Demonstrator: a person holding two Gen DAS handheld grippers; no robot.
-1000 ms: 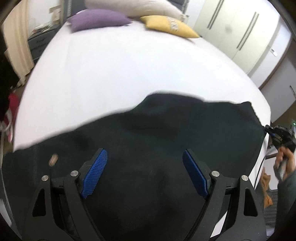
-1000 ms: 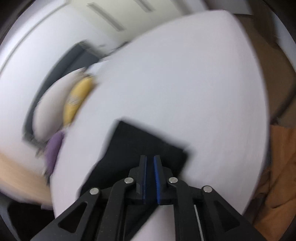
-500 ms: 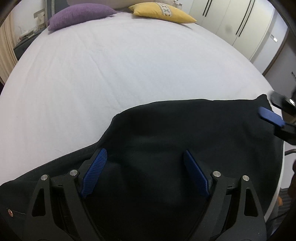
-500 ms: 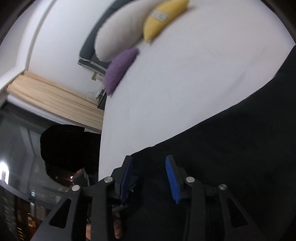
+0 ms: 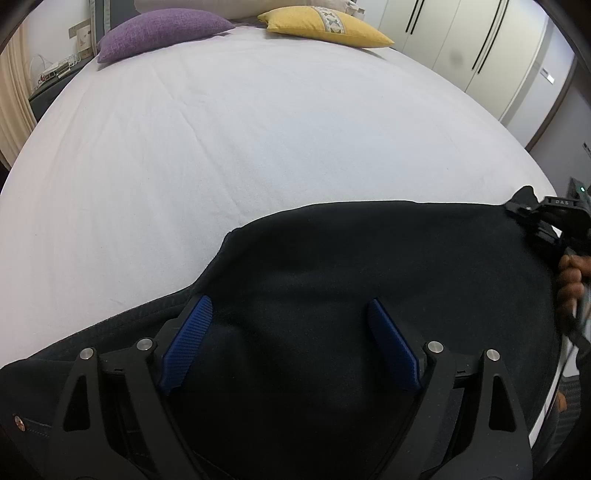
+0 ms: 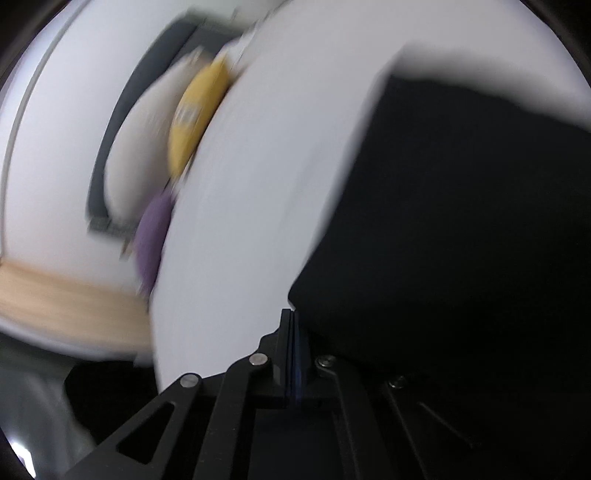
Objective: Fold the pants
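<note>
Black pants [image 5: 369,266] lie spread on a white bed [image 5: 258,140], near its front edge. My left gripper [image 5: 291,336] is open, its blue pads low over the pants, holding nothing. My right gripper [image 6: 293,332] is shut, with the pants' cloth [image 6: 461,221] hanging right beside the closed jaws; the view is blurred. In the left wrist view the right gripper [image 5: 532,218] sits at the pants' far right corner, which lifts a little there.
A purple cushion [image 5: 162,27] and a yellow cushion [image 5: 325,27] lie at the head of the bed. White wardrobe doors [image 5: 480,48] stand at the right. A nightstand [image 5: 48,88] stands at the left of the bed.
The right gripper was shut, opened over the cloth half a second ago, and is now shut again at the pants' right corner. The left gripper stayed open over the pants.
</note>
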